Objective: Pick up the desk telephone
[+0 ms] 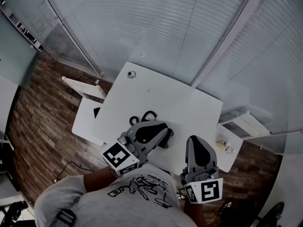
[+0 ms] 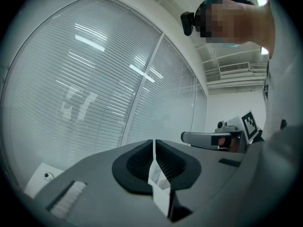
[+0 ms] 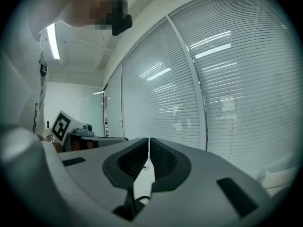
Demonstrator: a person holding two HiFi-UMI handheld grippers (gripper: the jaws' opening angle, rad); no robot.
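The black desk telephone lies near the front edge of the white table, mostly hidden under my left gripper. Its coiled cord loops out behind that gripper. The left jaws are shut with nothing between them, and in the left gripper view they meet in a thin line. My right gripper hovers at the table's front edge, right of the phone, shut and empty too. Each gripper view shows the other gripper off to one side, the right gripper and the left gripper.
A small round fitting sits at the table's far left corner. A lower white side surface adjoins the table's left, and a small shelf with little objects stands at its right. Glass walls with blinds stand behind. The floor is wood.
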